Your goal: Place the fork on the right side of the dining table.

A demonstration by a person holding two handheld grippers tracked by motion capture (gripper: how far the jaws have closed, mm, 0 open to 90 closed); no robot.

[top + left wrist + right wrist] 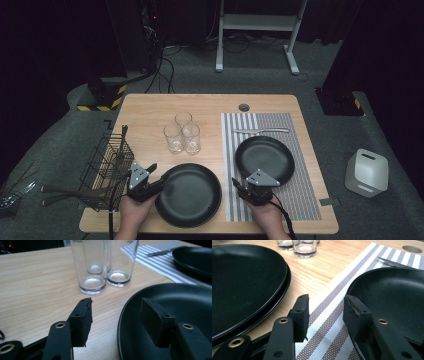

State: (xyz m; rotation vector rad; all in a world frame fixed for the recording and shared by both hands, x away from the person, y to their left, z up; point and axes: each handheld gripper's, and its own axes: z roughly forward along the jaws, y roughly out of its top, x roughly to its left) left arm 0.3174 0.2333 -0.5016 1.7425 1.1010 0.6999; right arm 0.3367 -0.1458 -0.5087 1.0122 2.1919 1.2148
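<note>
Basket beside left gripper appears from above alone

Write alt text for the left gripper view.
The left gripper hangs open, its jaws either side of the near rim of a round black plate on a light wooden table. Behind stand three clear drinking glasses.

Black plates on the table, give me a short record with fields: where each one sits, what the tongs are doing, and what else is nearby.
near plate: on bare wood, front of table
far plate: on striped placemat
left tongs: open, jaws astride the near plate's left rim
right tongs: open, jaws astride the far plate's front rim
glasses: three, empty, clustered behind the near plate
knife: on the placemat beyond the far plate
wire basket: at the table's left edge
</note>
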